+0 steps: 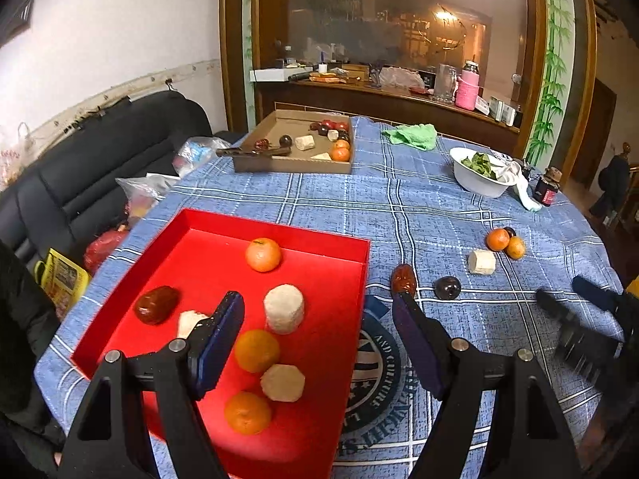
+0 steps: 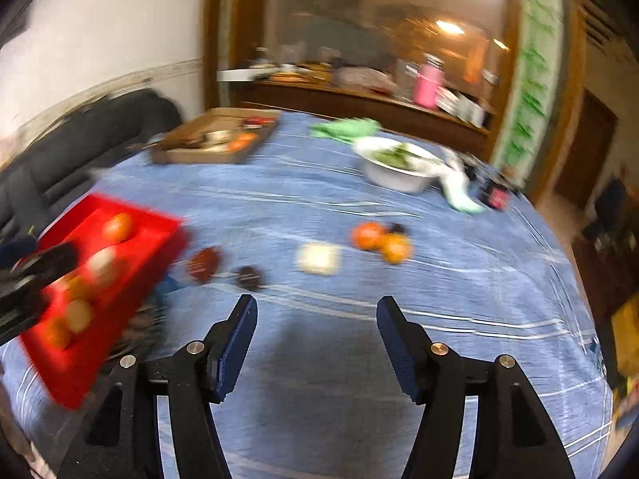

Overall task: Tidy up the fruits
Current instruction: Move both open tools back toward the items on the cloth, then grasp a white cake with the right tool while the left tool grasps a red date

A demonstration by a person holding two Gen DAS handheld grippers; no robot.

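Left wrist view: the left gripper [image 1: 319, 311] is held apart over the red tray [image 1: 319, 235], apparently empty; the right gripper [image 2: 315, 311], also apart, is aimed at loose oranges [image 2: 381, 241] for sorting.

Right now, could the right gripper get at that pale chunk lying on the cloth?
Probably yes. The right gripper is open and empty, and only bare cloth lies between it and the pale chunk ahead. The view is blurred, so that is a rough judgement.
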